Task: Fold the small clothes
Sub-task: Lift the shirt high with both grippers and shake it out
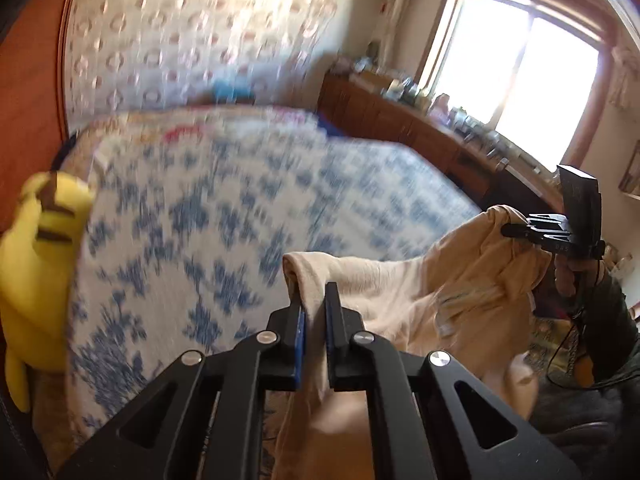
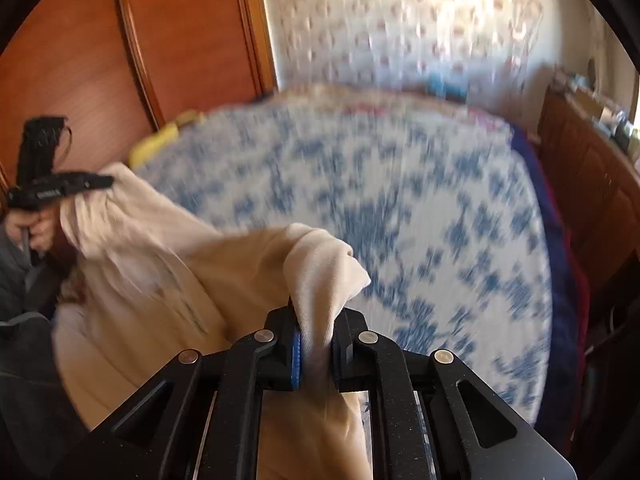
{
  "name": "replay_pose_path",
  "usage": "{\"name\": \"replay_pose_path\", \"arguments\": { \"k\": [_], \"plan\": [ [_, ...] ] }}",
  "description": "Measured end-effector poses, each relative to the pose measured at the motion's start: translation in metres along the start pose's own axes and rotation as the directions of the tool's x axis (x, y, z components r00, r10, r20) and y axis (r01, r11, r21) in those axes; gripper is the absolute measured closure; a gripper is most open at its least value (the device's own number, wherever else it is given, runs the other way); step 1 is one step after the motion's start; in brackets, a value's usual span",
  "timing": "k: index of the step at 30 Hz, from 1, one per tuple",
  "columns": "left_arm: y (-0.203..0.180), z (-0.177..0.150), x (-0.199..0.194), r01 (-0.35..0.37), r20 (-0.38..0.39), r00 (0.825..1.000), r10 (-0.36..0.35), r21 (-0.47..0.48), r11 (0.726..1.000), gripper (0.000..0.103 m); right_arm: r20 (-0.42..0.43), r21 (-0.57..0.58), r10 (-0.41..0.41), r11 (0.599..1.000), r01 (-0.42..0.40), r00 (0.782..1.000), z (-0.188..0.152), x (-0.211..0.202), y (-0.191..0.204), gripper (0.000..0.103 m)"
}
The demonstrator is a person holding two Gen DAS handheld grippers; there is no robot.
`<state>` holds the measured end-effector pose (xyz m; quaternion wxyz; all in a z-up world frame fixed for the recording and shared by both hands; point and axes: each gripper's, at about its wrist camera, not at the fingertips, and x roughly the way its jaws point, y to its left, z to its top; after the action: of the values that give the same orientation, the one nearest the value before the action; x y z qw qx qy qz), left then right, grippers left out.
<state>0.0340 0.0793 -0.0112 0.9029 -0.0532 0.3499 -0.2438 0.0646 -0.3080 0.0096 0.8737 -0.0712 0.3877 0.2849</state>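
A cream garment [image 1: 440, 288] hangs stretched between both grippers above the bed. In the left wrist view my left gripper [image 1: 314, 296] is shut on one bunched corner, with the cloth pinched between its blue pads [image 1: 299, 340]. At the far right of that view my right gripper [image 1: 506, 230] grips the other corner. The right wrist view shows the right gripper [image 2: 316, 312] shut on a fold of the garment [image 2: 160, 264], which drapes over its fingertips. The left gripper [image 2: 109, 180] is at the left there, clamped on the far corner, with a hand below it.
Below the garment lies a bed with a blue-and-white floral cover [image 1: 240, 208] [image 2: 420, 208]. A yellow plush toy [image 1: 44, 264] [image 2: 156, 144] sits at its left edge. A wooden wardrobe [image 2: 120, 60] stands to the left, and a cluttered wooden dresser [image 1: 420, 120] stands under the window [image 1: 520, 72].
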Motion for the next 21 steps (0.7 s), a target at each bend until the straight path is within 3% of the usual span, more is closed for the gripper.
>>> {"name": "replay_pose_path", "arguments": {
  "k": [4, 9, 16, 21],
  "plan": [
    [-0.023, 0.024, -0.037, -0.002, 0.108, 0.994, -0.004, 0.053, 0.999, 0.100, 0.132, -0.039, -0.039, 0.998, 0.045, 0.990, 0.023, -0.057, 0.015, 0.096],
    [-0.041, 0.055, -0.080, -0.029, 0.240, 0.971, 0.006, 0.092, 0.995, 0.100, 0.259, -0.086, -0.086, 0.990, 0.112, 0.962, 0.056, -0.120, 0.029, 0.096],
    [-0.054, 0.103, -0.148, -0.063, 0.424, 0.906, 0.011, 0.110, 0.992, 0.100, 0.407, -0.124, -0.130, 0.973, 0.195, 0.904, 0.095, -0.195, 0.040, 0.096],
    [-0.055, 0.137, -0.172, -0.116, 0.494, 0.869, 0.037, 0.131, 0.985, 0.100, 0.486, -0.145, -0.137, 0.961, 0.234, 0.863, 0.124, -0.227, 0.048, 0.096]
  ]
}}
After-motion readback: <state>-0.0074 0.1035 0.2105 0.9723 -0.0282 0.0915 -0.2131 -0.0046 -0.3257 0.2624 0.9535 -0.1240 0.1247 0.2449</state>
